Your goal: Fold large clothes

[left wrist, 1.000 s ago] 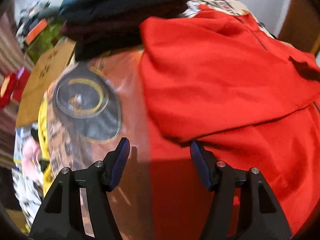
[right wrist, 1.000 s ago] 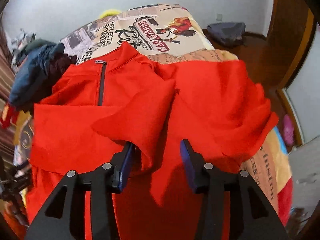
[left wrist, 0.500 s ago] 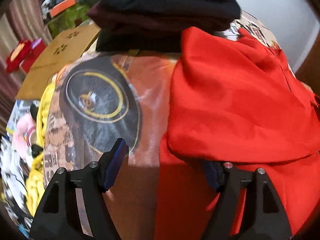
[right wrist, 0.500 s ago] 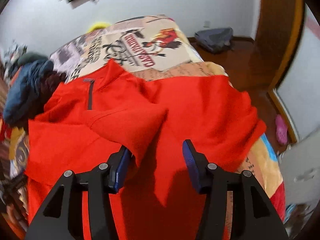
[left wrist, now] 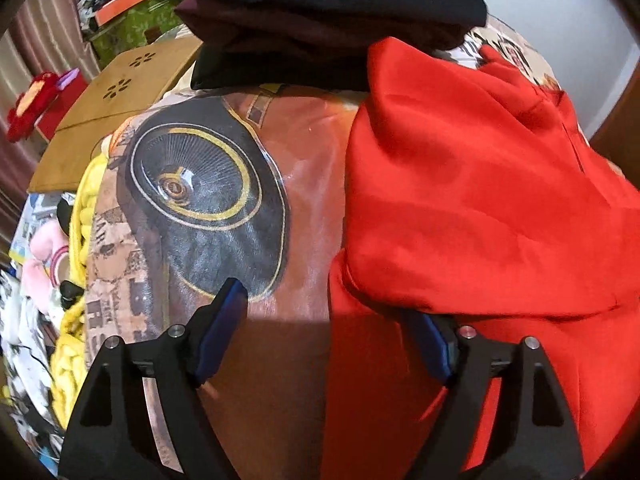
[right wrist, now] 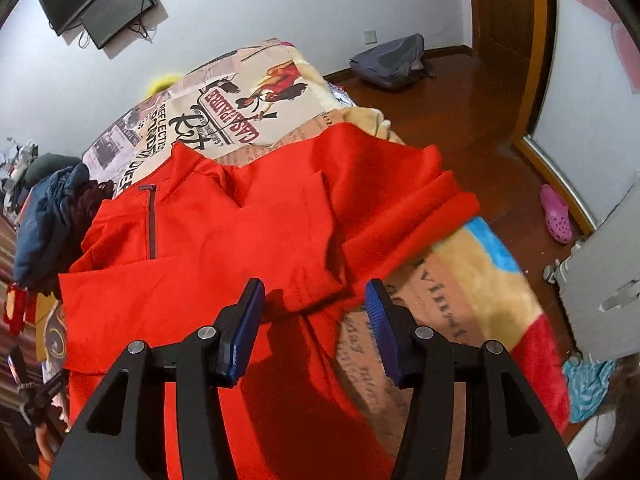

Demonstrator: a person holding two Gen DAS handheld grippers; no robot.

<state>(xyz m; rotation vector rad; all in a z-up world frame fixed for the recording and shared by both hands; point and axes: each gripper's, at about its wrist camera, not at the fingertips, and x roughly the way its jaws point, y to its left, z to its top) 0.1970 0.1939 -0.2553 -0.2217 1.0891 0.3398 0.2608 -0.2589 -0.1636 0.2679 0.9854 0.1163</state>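
Note:
A large red zip-neck garment (right wrist: 224, 240) lies spread on a bed with a printed blanket (right wrist: 248, 100). In the left wrist view the garment (left wrist: 472, 200) has its left sleeve folded over the body. My left gripper (left wrist: 324, 308) is open and empty at the garment's left edge, its right finger partly under the folded flap. My right gripper (right wrist: 316, 304) is open and empty, just in front of a folded sleeve end lying on the body. The right sleeve (right wrist: 424, 200) drapes toward the bed's right edge.
A stack of folded dark clothes (left wrist: 332, 20) sits at the bed's far left, also seen in the right wrist view (right wrist: 52, 216). A wooden board (left wrist: 116, 112) lies beside the bed. A bag (right wrist: 388, 60) and pink shoe (right wrist: 556, 212) lie on the wooden floor.
The right gripper has let the sleeve fold drop onto the body and drawn back. The left gripper has moved lower and closer to the garment's left edge.

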